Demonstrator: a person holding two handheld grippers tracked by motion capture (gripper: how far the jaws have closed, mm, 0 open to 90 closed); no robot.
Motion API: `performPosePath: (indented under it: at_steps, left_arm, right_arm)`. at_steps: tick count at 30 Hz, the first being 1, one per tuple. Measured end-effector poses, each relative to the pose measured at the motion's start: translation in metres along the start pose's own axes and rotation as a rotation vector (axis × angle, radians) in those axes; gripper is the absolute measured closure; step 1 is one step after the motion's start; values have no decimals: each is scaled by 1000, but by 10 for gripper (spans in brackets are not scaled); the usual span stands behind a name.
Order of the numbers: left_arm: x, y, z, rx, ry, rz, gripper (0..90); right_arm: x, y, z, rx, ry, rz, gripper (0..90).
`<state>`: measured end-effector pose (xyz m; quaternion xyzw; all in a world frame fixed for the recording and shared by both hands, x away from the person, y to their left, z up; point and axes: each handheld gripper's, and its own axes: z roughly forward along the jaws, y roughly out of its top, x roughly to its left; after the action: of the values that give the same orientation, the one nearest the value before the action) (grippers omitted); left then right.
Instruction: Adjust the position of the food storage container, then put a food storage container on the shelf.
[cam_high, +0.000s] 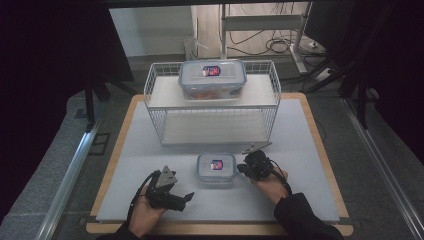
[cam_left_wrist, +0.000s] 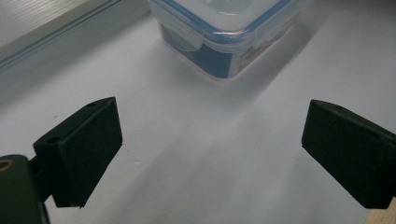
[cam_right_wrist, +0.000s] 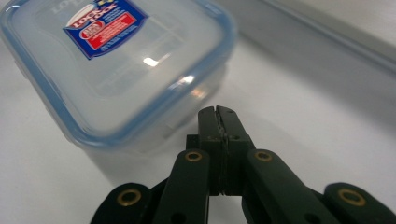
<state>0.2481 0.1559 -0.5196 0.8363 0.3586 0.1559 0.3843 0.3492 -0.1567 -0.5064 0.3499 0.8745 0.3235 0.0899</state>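
Note:
A small clear box with a blue-rimmed lid and a red and blue label (cam_high: 216, 169) (cam_right_wrist: 112, 60) sits on the white mat near the front middle. My right gripper (cam_high: 243, 168) (cam_right_wrist: 218, 115) is just to its right, jaws shut together with nothing between them. Its tip points at the box's side wall under the lid rim; whether they touch is unclear. My left gripper (cam_high: 188, 197) (cam_left_wrist: 210, 149) rests low on the mat to the front left of the box (cam_left_wrist: 224, 28). Its jaws stand wide open, aimed at the box and well short of it.
A white wire rack (cam_high: 212, 125) stands behind the small box. A larger clear box with a blue rim (cam_high: 212, 79) sits on its top shelf. The white mat (cam_high: 305, 150) lies on a wooden table, with bare mat at both sides of the rack.

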Motion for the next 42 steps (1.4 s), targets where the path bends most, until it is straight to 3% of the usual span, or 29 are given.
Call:
performPosePath:
  at_steps: [4, 8, 9, 11, 17, 30, 38, 42]
  left_arm:
    - [1, -1, -2, -5, 0, 5, 52]
    - [2, -1, -3, -23, -9, -4, 51]
    - [3, -1, -4, -28, -9, -4, 51]
    - [4, -2, -4, -35, -13, -8, 48]
    - [6, -4, -5, -45, -12, -8, 47]
    - [7, -6, -5, -63, -6, 7, 39]
    - [7, -6, -4, -71, -4, 12, 34]
    - [9, -6, -3, -81, -18, -12, 27]
  right_arm:
    - [-5, -6, -12, -37, -10, 17, 795]
    - [-5, -11, -18, -53, -13, 4, 691]
    - [-5, -16, -25, -71, -25, -14, 601]
    - [-5, -18, -31, -91, -31, -15, 524]
    - [-5, -25, -40, -129, -28, -27, 350]
    - [-3, -35, -39, -127, -12, -34, 106]
    - [-6, -39, -37, -119, 7, -30, 45]
    - [-7, -39, -37, -124, 7, -22, 27]
